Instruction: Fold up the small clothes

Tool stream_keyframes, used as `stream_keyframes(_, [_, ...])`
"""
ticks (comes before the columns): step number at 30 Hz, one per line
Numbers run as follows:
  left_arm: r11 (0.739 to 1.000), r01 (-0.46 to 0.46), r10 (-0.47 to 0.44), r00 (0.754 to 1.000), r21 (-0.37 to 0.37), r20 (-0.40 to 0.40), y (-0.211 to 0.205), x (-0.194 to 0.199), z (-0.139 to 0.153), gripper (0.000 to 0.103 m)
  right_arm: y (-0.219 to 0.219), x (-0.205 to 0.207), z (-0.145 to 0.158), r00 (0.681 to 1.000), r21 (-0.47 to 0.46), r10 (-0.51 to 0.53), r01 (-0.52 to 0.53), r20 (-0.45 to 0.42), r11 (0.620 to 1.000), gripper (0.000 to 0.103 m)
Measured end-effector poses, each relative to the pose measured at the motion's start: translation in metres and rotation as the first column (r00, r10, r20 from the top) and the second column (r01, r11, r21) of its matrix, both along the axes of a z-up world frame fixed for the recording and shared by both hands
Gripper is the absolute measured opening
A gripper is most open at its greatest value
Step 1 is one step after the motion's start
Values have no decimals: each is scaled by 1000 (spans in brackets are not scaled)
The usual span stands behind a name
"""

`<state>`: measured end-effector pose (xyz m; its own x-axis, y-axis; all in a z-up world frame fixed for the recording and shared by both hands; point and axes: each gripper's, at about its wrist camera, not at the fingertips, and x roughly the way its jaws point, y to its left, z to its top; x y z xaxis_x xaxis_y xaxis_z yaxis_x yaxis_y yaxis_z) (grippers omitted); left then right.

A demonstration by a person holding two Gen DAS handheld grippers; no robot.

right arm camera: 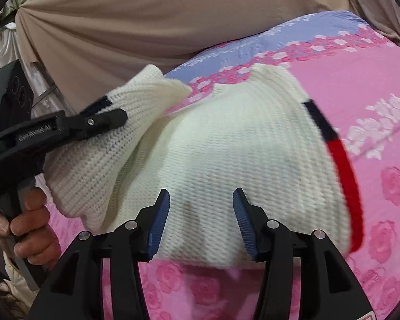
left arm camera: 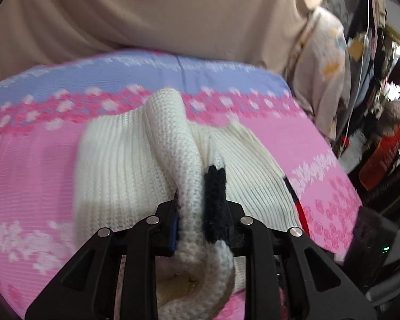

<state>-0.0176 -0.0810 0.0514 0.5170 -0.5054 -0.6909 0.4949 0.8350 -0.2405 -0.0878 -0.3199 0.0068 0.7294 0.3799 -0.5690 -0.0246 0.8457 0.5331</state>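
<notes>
A small white knit sweater (right arm camera: 226,154) with a navy and red stripe (right arm camera: 341,160) lies on the pink flowered bedcover (right arm camera: 373,93). My left gripper (left arm camera: 200,205) is shut on the sweater's sleeve (left arm camera: 189,181), which has a black band, and lifts it off the sweater (left arm camera: 120,160). The left gripper also shows in the right wrist view (right arm camera: 114,114), holding the raised sleeve (right arm camera: 136,98) at the left. My right gripper (right arm camera: 201,202) is open and empty, just above the sweater's near hem.
A beige curtain (right arm camera: 146,26) hangs behind the bed. The bedcover has a lilac band (left arm camera: 146,69) along its far side. Cluttered hanging clothes and boxes (left arm camera: 373,106) stand past the bed's right edge. A dark device (left arm camera: 373,240) sits at the right.
</notes>
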Motion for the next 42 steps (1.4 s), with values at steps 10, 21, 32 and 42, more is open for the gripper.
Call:
stream_keyframes(10, [999,24,-24,1000,36,10,-8,-32,-7,58,-57,-26,14,998,49,-61,60,0,997,57])
stream_keyframes(21, [959,-279,280,960,49,1,112,-49,-7,78,-11,41,27,990,275,135,-117,-46,954,69])
stream_keyframes(32, [969,-225,235,967,97,-99,99,-47,-49,79,30,68,12,968,292,214,-169,-132,941,71])
stream_keyframes(42, [963,-257,265,959,83,-103,107,-49,-50,78,59,80,20,974,54,192,-187,-118,981,56])
